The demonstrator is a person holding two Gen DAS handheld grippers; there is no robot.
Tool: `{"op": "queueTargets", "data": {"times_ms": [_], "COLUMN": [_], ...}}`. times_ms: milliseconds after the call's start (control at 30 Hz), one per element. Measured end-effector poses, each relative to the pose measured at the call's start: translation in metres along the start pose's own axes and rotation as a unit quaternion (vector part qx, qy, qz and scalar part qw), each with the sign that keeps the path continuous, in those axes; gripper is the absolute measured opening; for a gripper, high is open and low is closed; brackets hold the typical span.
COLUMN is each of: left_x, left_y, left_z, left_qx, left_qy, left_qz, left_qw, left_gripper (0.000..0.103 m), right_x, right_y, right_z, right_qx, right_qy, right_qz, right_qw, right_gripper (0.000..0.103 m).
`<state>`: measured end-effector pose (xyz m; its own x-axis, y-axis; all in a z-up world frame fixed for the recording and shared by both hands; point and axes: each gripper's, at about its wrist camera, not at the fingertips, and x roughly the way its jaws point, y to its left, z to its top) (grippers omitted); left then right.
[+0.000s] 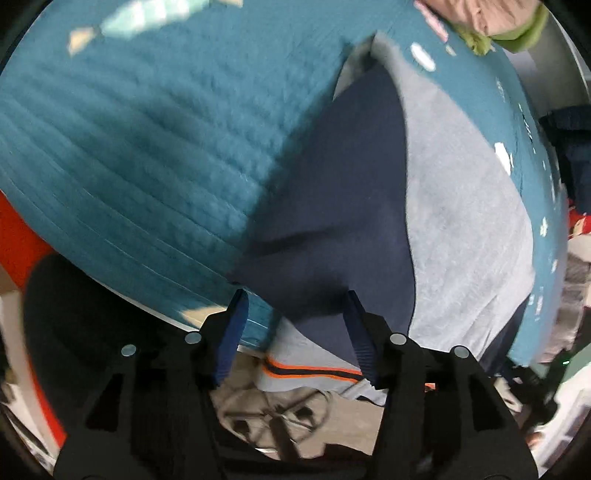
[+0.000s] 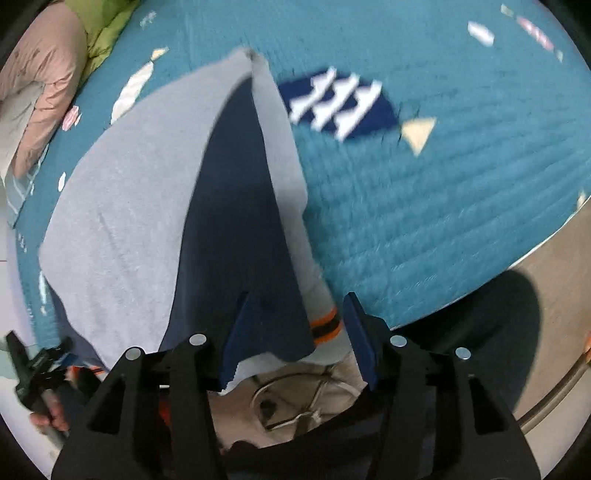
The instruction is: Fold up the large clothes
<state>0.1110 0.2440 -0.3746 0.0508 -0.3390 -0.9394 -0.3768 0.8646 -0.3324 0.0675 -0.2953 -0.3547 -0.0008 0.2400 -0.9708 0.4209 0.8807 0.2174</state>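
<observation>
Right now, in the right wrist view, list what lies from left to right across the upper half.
Pink bedding → green quilt → grey and navy garment → navy patch with white marks → cream triangle, the last two printed on the teal bedspread.

Both my cameras are looking steeply down along their fingers, close above the bed's edge. My left one is hanging over the near edge of the teal cover (image 1: pixel 155 155), with the garment (image 1: pixel 461 229) filling its right half. My right one is sitting just as near, with the same garment (image 2: pixel 122 206) spreading on its left. Both are sharing that garment, the cover (image 2: pixel 443 206) and the pink bedding (image 1: pixel 491 14) (image 2: pixel 40 77) at the far side.
</observation>
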Motion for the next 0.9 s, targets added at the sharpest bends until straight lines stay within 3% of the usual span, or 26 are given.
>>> {"op": "queueTargets", "data": {"times_ms": [67,100,167,200,367,433,633,800,900], "left_x": [0.003,0.0,-0.004,-0.005,-0.019,-0.018,-0.021,-0.009,-0.004], "left_y": [0.003,0.001,-0.002,-0.003,-0.015,-0.021,-0.019,-0.012,-0.003], "left_z": [-0.002,-0.003,-0.005,-0.006,-0.01,-0.009,0.005,0.026,0.029], "left_qx": [-0.013,-0.006,0.007,0.008,0.038,0.046,0.052,0.031,0.022], "left_qy": [0.003,-0.008,-0.017,-0.018,-0.027,-0.024,-0.018,0.004,0.01], "left_qz": [-0.03,-0.024,-0.021,-0.021,0.0,0.015,0.036,0.01,-0.003], "left_qw": [0.9995,0.9997,0.9996,0.9996,0.9989,0.9985,0.9978,0.9994,0.9997], "left_gripper": [0.025,0.017,0.011,0.009,0.008,0.009,0.013,0.015,0.015], "right_x": [0.004,0.004,0.005,0.005,-0.02,-0.027,-0.04,-0.003,0.014], "right_y": [0.004,0.007,0.008,0.008,0.01,0.008,0.009,0.013,0.014], "right_z": [-0.001,-0.001,0.0,0.0,-0.013,-0.016,-0.017,-0.011,-0.011], "right_qx": [0.012,0.013,0.025,0.031,0.002,0.007,0.002,-0.009,-0.008], "right_qy": [-0.002,-0.006,-0.013,-0.014,-0.039,-0.041,-0.04,0.002,0.021], "right_qz": [0.007,0.012,0.012,0.007,-0.015,-0.002,0.038,0.01,0.011], "right_qw": [1.0,1.0,1.0,0.999,0.999,0.999,0.998,1.0,1.0], "right_gripper": [0.05,0.05,0.035,0.023,0.014,0.009,0.009,0.021,0.021]}}
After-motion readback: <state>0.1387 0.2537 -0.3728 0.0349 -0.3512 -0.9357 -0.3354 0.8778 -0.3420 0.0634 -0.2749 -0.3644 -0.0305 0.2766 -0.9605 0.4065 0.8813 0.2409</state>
